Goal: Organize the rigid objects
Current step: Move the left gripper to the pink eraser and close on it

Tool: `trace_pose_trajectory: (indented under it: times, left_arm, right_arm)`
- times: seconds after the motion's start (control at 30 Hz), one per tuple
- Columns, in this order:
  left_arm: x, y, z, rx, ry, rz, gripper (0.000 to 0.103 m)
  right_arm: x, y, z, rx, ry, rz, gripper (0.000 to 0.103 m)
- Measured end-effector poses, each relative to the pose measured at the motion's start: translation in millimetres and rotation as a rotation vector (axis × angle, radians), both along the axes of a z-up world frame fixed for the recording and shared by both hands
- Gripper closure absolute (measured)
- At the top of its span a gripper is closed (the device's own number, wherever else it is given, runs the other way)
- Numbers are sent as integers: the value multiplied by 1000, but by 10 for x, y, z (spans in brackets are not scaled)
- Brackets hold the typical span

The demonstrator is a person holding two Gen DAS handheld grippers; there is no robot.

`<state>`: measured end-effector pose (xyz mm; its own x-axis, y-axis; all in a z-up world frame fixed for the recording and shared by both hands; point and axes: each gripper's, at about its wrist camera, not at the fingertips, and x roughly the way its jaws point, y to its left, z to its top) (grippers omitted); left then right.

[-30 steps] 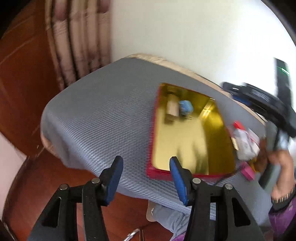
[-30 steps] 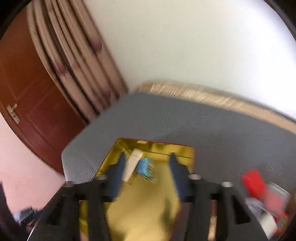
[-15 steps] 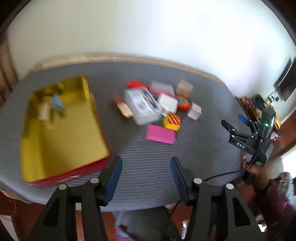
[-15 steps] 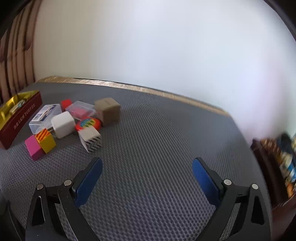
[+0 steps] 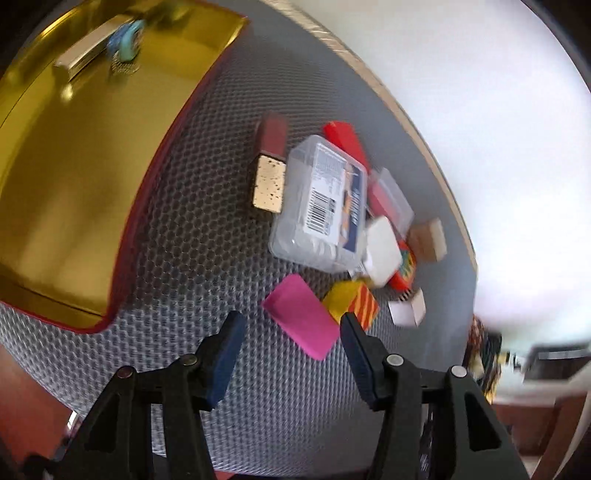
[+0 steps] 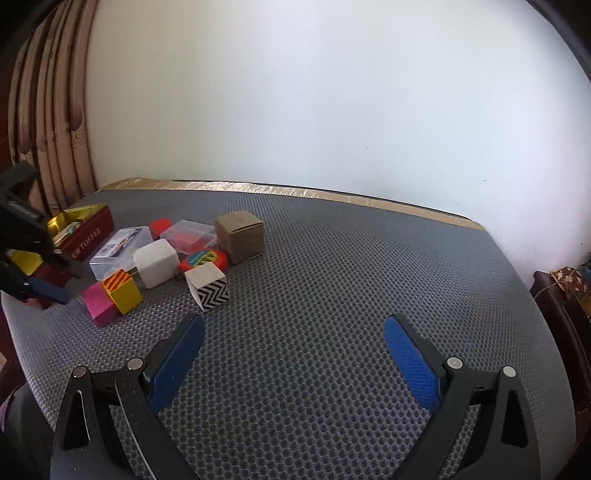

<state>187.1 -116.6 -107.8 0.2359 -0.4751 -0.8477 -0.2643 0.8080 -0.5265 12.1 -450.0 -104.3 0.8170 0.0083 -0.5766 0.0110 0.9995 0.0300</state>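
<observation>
A red tin with a gold inside [image 5: 74, 158] lies on the grey mat and holds a cream block [image 5: 86, 55] and a blue item [image 5: 127, 35]. Right of it is a cluster of objects: a pink block [image 5: 303, 321], a yellow striped block [image 5: 351, 301], a clear plastic box [image 5: 321, 203], a gold-and-maroon bar [image 5: 269, 166], a white cube [image 6: 155, 262] and a zigzag cube [image 6: 208, 286]. My left gripper [image 5: 290, 332] is open, just short of the pink block. My right gripper [image 6: 293, 345] is open and empty over bare mat, right of the cluster.
A brown cardboard box [image 6: 240, 236], a red round tin [image 6: 203, 258], a small clear box with red contents [image 6: 190, 234] and a red block [image 6: 160, 225] are in the cluster. The grey mat [image 6: 351, 277] ends at a white wall. A curtain [image 6: 48, 110] hangs at left.
The left gripper has swung from the tin toward the cluster and come in close to the pink block. The right gripper has turned away from the tin and now holds over bare mat.
</observation>
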Motion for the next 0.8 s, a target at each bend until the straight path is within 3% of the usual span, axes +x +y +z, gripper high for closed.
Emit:
trace_pose_trajectory:
  times: [0.23,0.43,0.53,0.63,0.73,0.8]
  left_arm:
    - [138,-191,-173,20,83,116,48]
    - [233,-338,-195,89,162,217,47]
    - [330,-508,-215,141,181,193,40]
    - [416,-723,-205,245,188,113,40]
    - [413,-742,-229,226,198,134,40]
    - [421,-761,-233,258,216,134,57]
  right_arm:
    - [-60,-54,20,38,-29,26,5]
    - [-100,-67,39,51,-46,47,3]
    - [-116,-69,46,53,-53,52,2]
    - [-108,-77,43,63,-54,54,1]
    - [-98,-93,37,74,-53,53,0]
    - [-83,-103,31,82,-49,51,0]
